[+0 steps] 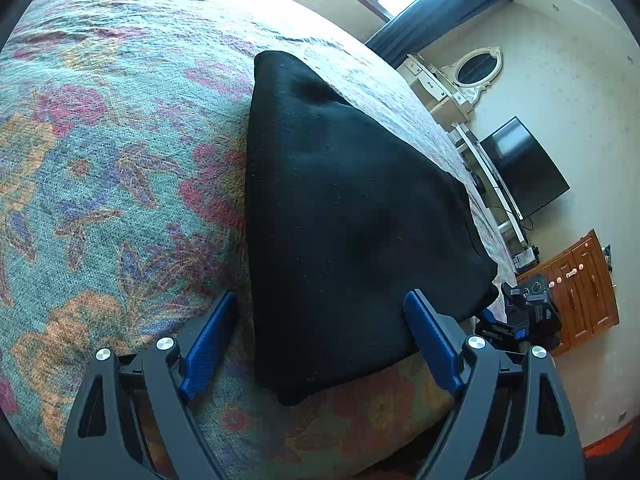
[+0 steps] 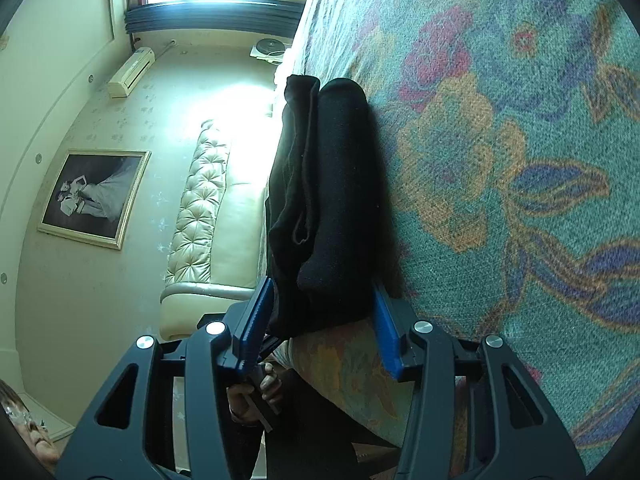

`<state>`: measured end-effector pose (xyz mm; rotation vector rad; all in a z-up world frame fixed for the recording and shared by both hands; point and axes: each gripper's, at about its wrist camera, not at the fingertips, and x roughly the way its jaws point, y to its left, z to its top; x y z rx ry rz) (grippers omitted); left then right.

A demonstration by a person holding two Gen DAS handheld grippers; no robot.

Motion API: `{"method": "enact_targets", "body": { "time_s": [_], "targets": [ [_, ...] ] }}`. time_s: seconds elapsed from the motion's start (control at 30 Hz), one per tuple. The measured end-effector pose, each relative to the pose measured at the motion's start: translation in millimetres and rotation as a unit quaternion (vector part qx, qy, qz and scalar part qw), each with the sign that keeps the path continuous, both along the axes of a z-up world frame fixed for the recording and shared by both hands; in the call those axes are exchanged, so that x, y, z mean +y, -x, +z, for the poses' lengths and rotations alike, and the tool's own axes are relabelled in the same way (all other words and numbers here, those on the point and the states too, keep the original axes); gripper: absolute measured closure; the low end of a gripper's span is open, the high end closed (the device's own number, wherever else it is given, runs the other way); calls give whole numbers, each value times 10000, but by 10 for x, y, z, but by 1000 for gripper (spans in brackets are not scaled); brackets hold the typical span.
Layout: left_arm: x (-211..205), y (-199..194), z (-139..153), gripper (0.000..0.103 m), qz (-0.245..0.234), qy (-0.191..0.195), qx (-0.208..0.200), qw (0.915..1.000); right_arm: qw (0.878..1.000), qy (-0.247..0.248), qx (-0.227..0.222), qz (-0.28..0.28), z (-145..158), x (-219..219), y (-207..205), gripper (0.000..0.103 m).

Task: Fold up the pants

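Your left gripper (image 1: 320,320) and right gripper (image 2: 320,312) jaws both stand released around the folded pants (image 1: 344,216) at the bed (image 1: 100,160) edge, so snagging cloth while withdrawing could undo the fold.

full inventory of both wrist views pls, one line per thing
pants: 1, black, folded in layers, on the bed's near edge
bedspread: 1, teal with red, orange and blue flowers, covers the bed
headboard: 1, cream, tufted, at the bed's end
picture: 1, gold frame, on the wall
air conditioner: 1, white, on the wall
curtain: 1, dark blue, by the window
mirror: 1, oval, white frame
TV: 1, black, by the wall
cabinet: 1, brown wood
left gripper: 1, black with blue pads, open, straddling the pants
right gripper: 1, same, open around the pants' end
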<state>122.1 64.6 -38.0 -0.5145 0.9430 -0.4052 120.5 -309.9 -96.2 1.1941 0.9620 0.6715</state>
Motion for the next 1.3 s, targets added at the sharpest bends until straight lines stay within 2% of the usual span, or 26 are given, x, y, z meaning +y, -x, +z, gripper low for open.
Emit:
{"method": "enact_targets", "body": {
  "time_s": [0.13, 0.23, 0.33, 0.43, 0.47, 0.57, 0.63, 0.93, 1.13, 1.23, 1.3],
  "targets": [
    [-31, 18, 11, 19, 143, -74, 22, 9999, 9997, -7, -39, -236, 5, -35, 91, 54],
    [-81, 36, 39, 19, 284, -272, 62, 9992, 9990, 212, -101, -377, 48, -12, 152, 54],
    [-148, 87, 82, 19, 489, -571, 77, 9971, 9967, 660, -189, -442, 150, 119, 188, 51],
    [-212, 163, 120, 19, 767, -809, 93, 9937, 9893, 1369, -361, -338, 258, 253, 225, 45],
    [-224, 191, 130, 19, 868, -864, 99, 9924, 9848, 1667, -402, -270, 293, 313, 248, 45],
    [-280, 260, 158, 19, 1086, -1035, 61, 9887, 9689, 2383, -667, -34, 406, 547, 310, 26],
    [-312, 313, 180, 19, 1152, -1175, -36, 9864, 9572, 2790, -772, 1, 472, 694, 362, 18],
    [-513, 532, 321, 19, 1237, -1923, -354, 9729, 9126, 3971, -939, -261, 710, 1138, 634, 17],
    [-647, 570, 419, 19, 1300, -2281, -519, 9635, 8757, 4623, -1372, -257, 941, 1337, 710, 13],
    [-678, 605, 461, 19, 1366, -2382, -636, 9595, 8684, 4714, -1518, -249, 955, 1352, 756, 13],
    [-699, 624, 474, 19, 1405, -2502, -686, 9555, 8684, 4705, -1550, -215, 967, 1352, 761, 13]
  ]
}}
